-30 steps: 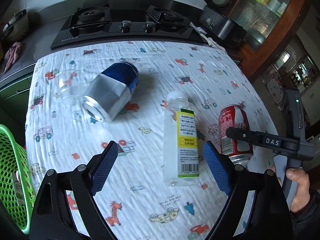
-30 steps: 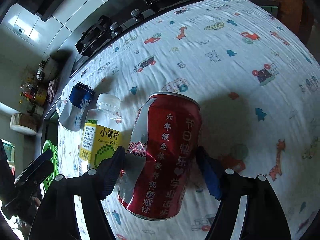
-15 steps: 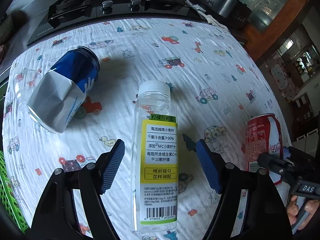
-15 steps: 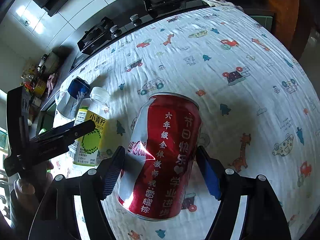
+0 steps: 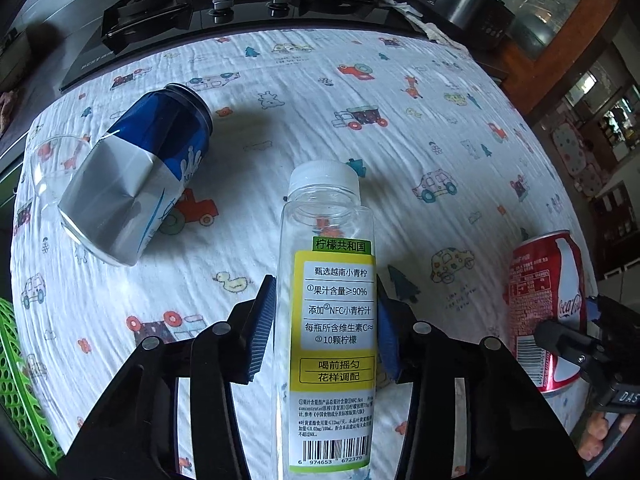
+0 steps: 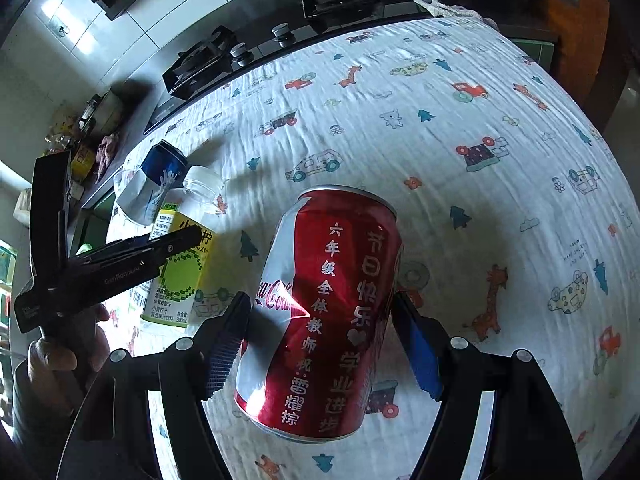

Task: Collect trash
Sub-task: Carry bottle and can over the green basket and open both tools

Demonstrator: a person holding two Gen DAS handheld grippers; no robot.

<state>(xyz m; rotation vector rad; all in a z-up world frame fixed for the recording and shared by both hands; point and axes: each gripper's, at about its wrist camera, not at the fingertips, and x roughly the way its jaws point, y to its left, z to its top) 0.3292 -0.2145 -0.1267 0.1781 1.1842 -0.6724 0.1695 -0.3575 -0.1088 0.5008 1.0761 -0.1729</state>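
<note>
A clear plastic bottle with a yellow label and white cap lies on the printed tablecloth. It sits between the blue pads of my left gripper. The jaws are closing, and both pads sit against the bottle's sides. The bottle and the left gripper over it also show in the right wrist view. My right gripper is shut on a dented red cola can, held a little above the cloth. That red can appears at the right edge of the left wrist view.
A crushed blue-and-silver can lies on the cloth at the left, beside a clear glass cup. A green mesh basket stands off the table's left edge. A black gas stove runs along the back.
My left gripper came down and forward over the bottle, and its jaws narrowed until the pads reached the bottle's sides. The right gripper still holds the red can, shifted slightly.
</note>
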